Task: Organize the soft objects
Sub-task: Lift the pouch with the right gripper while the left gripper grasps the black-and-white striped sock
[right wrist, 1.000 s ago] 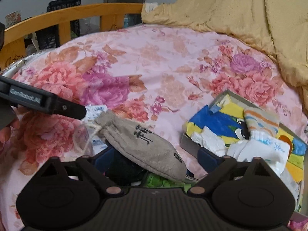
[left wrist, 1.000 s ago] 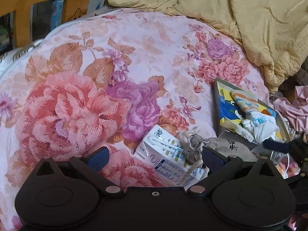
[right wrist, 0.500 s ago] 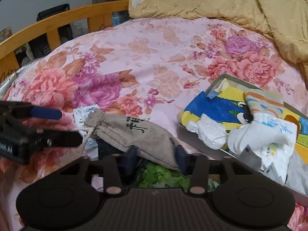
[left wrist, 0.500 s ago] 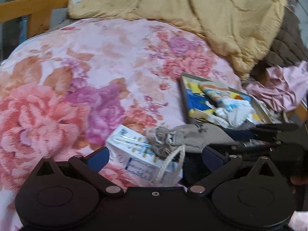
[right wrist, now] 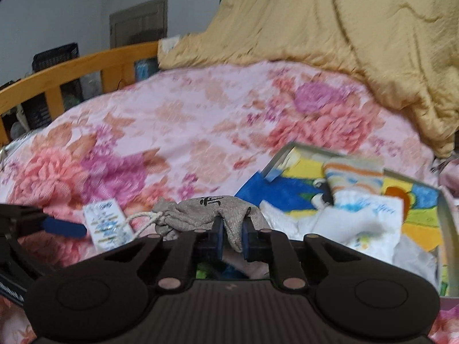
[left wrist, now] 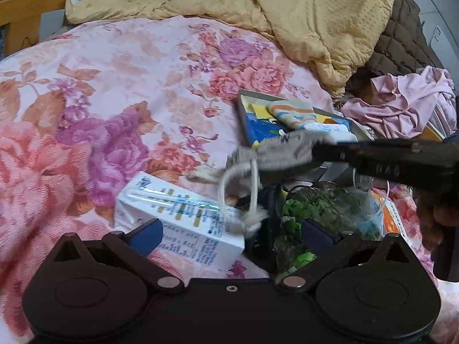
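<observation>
**Grey pouch pinched and up off the bedspread**

We see the right hand-held gripper (right wrist: pixel 231 236) clamped narrow on a fold of the grey drawstring pouch (right wrist: pixel 210 210), its blue pads (right wrist: pixel 218 236) squeezing the cloth between them. From the left wrist view the pouch (left wrist: pixel 282 150) hangs blurred above the floral bedspread (left wrist: pixel 120 91), white cord (left wrist: pixel 239 189) dangling down toward the white carton (left wrist: pixel 178 218). Our left hand-held gripper (left wrist: pixel 231 233) stands wide, holding nothing, fingers either side of the carton's end and a clear bag of green bits (left wrist: pixel 309 215). Just beyond the pouch sits the shallow tray (right wrist: pixel 443 223) with its bright cartoon lining, carrying a striped sock (right wrist: pixel 354 176) and white socks (right wrist: pixel 364 215). A yellow quilt (right wrist: pixel 344 34) is heaped behind, pink clothing (left wrist: pixel 407 109) bunched on the right.
</observation>
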`<state>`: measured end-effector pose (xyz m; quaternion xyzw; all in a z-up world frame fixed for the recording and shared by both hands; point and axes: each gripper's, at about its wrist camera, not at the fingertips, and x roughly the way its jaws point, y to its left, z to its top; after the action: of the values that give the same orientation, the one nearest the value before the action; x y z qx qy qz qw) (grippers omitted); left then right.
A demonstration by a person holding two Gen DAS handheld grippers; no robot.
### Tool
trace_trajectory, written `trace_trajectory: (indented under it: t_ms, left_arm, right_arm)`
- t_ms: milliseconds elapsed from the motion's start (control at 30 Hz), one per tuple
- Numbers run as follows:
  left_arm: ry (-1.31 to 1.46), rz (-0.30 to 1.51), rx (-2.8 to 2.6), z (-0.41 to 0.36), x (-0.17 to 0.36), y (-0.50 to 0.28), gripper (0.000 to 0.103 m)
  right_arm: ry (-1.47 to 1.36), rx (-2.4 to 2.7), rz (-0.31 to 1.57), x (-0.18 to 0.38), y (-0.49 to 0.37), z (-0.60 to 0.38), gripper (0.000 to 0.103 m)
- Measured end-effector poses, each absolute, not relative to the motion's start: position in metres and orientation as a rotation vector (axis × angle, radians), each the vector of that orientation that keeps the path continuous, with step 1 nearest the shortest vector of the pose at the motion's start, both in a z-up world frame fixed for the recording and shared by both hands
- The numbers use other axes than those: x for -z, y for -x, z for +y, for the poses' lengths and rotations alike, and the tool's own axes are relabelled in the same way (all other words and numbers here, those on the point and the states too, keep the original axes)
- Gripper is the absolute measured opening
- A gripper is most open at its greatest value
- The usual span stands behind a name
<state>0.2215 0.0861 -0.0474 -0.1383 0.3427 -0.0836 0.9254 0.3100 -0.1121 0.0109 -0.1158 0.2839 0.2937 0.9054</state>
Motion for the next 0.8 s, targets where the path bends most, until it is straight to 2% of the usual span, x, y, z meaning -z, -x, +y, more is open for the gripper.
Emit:
trace_trajectory:
  t_ms: [200,733,800]
  left_arm:
    - [0.198,0.631,0.21,0.073,0.043,-0.231,0.102]
    - [-0.088,0.538,0.342,0.046,0.044,-0.239,0.102]
    - [-0.101,0.536,0.377,0.048,0.045,-0.242,0.097]
  right_arm:
    - [0.243,-0.568,0.486,-0.024,-0.306,-0.121,0.013]
    - [0.218,-0.571,0.517,-0.019,-0.311,-0.13,0.013]
    - [0.215,-0.574,0.52,-0.019,-0.311,-0.131,0.013]
